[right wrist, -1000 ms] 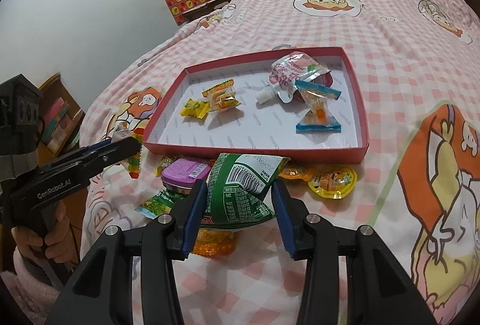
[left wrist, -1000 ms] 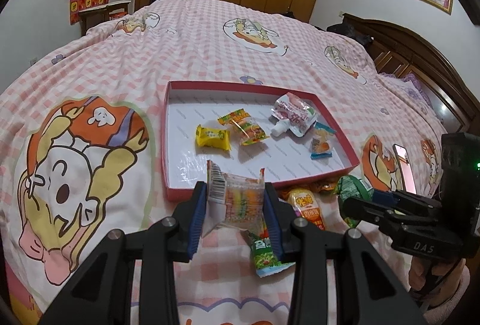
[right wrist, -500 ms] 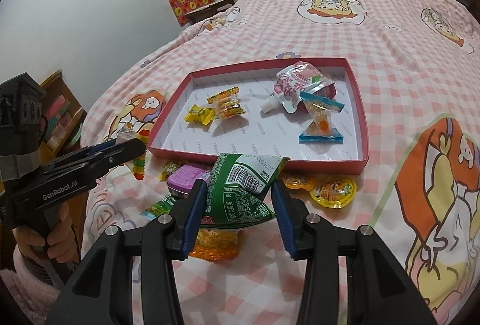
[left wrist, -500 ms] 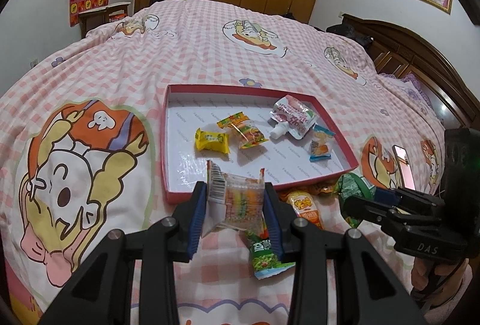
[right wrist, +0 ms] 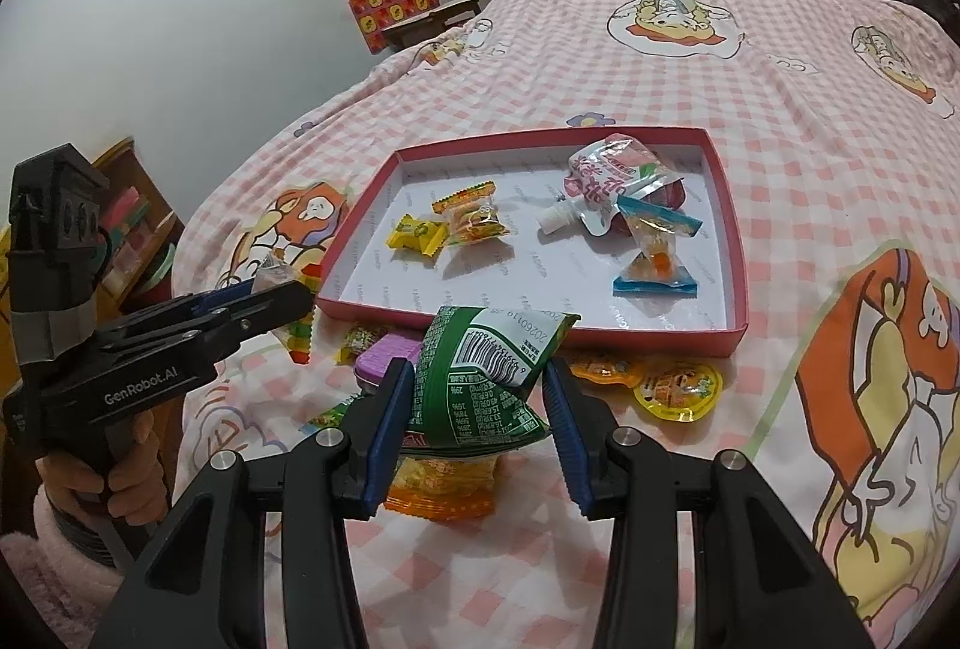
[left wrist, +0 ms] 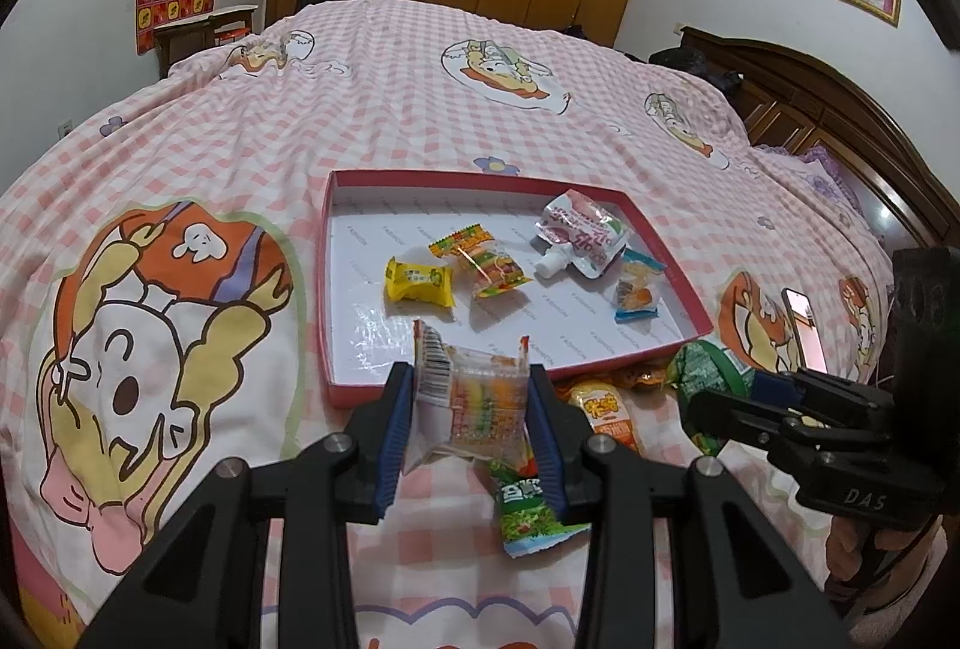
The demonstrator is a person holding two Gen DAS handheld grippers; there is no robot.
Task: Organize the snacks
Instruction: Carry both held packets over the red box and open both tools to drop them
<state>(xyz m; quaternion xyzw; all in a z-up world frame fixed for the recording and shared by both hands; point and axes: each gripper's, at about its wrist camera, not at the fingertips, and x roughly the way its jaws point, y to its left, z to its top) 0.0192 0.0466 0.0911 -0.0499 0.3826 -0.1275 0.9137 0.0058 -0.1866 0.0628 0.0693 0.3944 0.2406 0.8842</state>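
A red-rimmed white tray (left wrist: 336, 289) (right wrist: 732, 241) lies on the bed and holds several snacks: a yellow packet (left wrist: 418, 280), a striped candy bag (left wrist: 489, 268), a pink spout pouch (left wrist: 579, 232) and a blue-edged packet (left wrist: 637, 289). My left gripper (left wrist: 471, 412) is shut on a clear rainbow-candy packet (left wrist: 474, 403), held above the bed just before the tray's near rim. My right gripper (right wrist: 477, 400) is shut on a green snack bag (right wrist: 486, 379), also held before the tray's near edge. Each gripper shows in the other's view, the left (right wrist: 288, 298) and the right (left wrist: 699, 403).
Loose snacks lie on the bed before the tray: a green packet (left wrist: 528, 514), an orange packet (left wrist: 606, 412), a purple tin (right wrist: 387, 355), jelly cups (right wrist: 678, 388) and an orange bag (right wrist: 438, 487). A phone (left wrist: 804, 331) lies to the right. A wooden headboard (left wrist: 840, 109) stands far right.
Both grippers have drawn slightly back and up from the tray, each still holding its packet. The tray's contents have not moved.
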